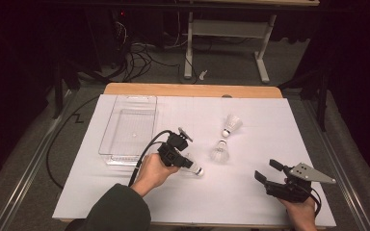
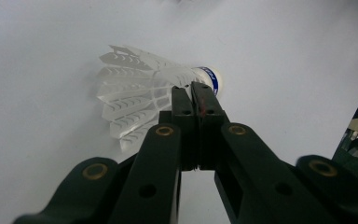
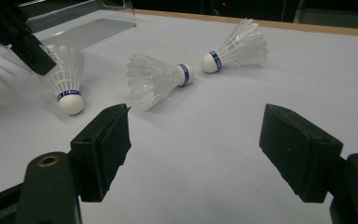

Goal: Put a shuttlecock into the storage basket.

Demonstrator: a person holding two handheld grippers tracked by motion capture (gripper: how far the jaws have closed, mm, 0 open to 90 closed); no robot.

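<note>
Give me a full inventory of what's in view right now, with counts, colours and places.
Shuttlecocks: 3, white with a blue band at the cork. One held shuttlecock near the left tool; one middle shuttlecock lying at the table's centre; one far shuttlecock lying just beyond it.
Tray: 1, clear plastic, left half of the table, far side; nothing seen inside.
Table cover: 1, white, spread over the top.
Table: 1, wooden edge showing at the far side.
Cables: several, dark, on the floor beyond the table.
Frame legs: pale, on the floor behind.
Left tool: 1, black, jaws closed on the held shuttlecock's skirt.
Right tool: 1, black, jaws wide apart, near right of the table.
Hands: 2, one on each tool.
</note>
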